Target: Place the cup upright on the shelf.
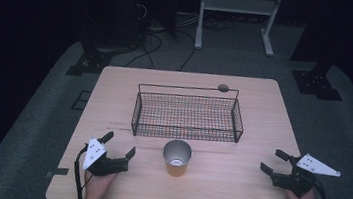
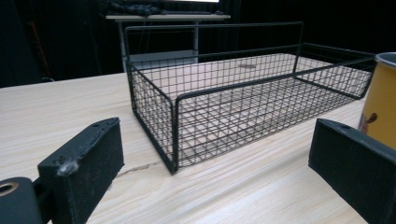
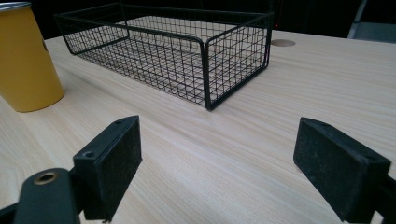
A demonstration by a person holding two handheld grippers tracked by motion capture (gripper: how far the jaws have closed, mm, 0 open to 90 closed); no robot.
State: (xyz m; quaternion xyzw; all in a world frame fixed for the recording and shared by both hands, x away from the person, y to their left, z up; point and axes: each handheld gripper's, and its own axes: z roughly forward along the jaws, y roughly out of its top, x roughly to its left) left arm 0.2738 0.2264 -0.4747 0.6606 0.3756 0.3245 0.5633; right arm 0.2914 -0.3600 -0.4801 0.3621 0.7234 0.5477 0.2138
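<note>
From above I saw the wooden surface [image 1: 235, 186] with a black wire basket [image 1: 188, 115] standing near its middle. Just in front of the basket stood a yellow cup [image 1: 177, 158], upright, its mouth open to the camera and apart from the wire. My left tool [image 1: 119, 145] rested at the near left, its jaws spread and pointing toward the cup, a white three-cornered plate on top. My right tool [image 1: 274, 161] sat at the near right edge, jaws also spread, well apart from the cup. Beyond the surface, cables [image 1: 161, 42] trailed across the grey floor [image 1: 341, 133].
</note>
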